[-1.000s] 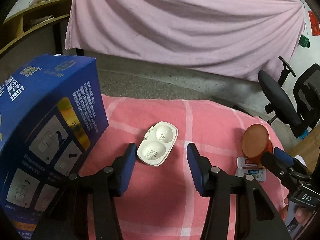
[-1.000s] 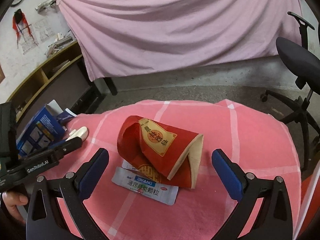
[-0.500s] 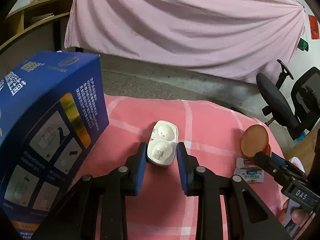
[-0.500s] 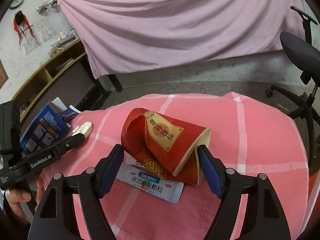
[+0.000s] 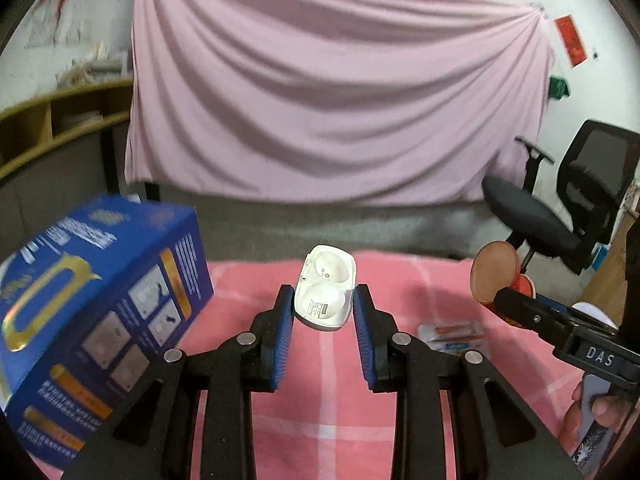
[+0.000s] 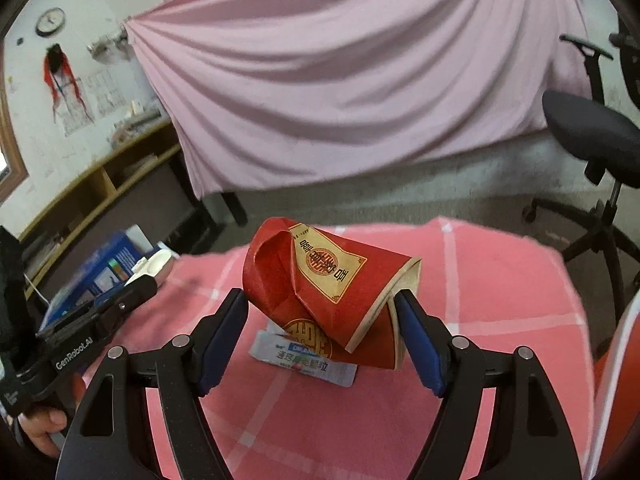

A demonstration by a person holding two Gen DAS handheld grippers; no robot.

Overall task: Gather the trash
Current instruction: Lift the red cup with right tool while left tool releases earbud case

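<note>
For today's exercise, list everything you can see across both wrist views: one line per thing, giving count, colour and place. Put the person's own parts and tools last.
White plastic shell: one, white, held off the cloth between the left jaws.
Crushed paper cup: one, red with gold emblem, held between the right jaws.
Sachets: at least two, white and blue, flat on the cloth under the cup.
Blue box: one, blue with gold print, left end of the table.
Tablecloth: one, pink with white checks.
Curtain: one, pink, back wall.
Office chair: one, black, right.
Shelf: one, wooden, left wall.
Wall clock: one, white.
Left gripper: black, blue pads.
Right gripper: black, blue pads.
Hand: on the left gripper's handle.
</note>
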